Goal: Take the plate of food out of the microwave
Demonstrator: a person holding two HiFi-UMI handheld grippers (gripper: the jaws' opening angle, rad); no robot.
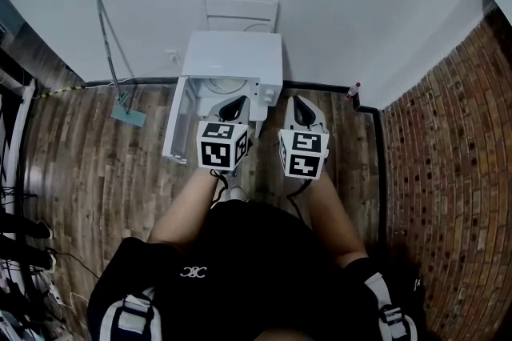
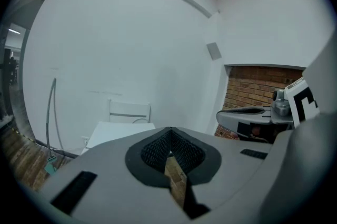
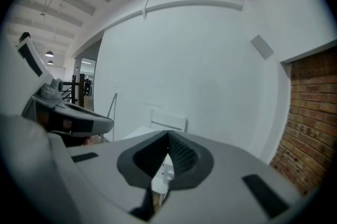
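One long-handled floor tool (image 1: 126, 114) leans on the wall at far left. Next, the white microwave (image 1: 234, 53) stands with its door (image 1: 178, 123) swung open leftward; a round pale plate (image 1: 218, 86) sits inside, its food not discernible. The left gripper (image 1: 233, 107) hovers before the opening, jaws clenched, empty. The right gripper (image 1: 301, 109), just beside it, is likewise clenched on nothing. A brick wall (image 1: 448, 171) lies rightmost.
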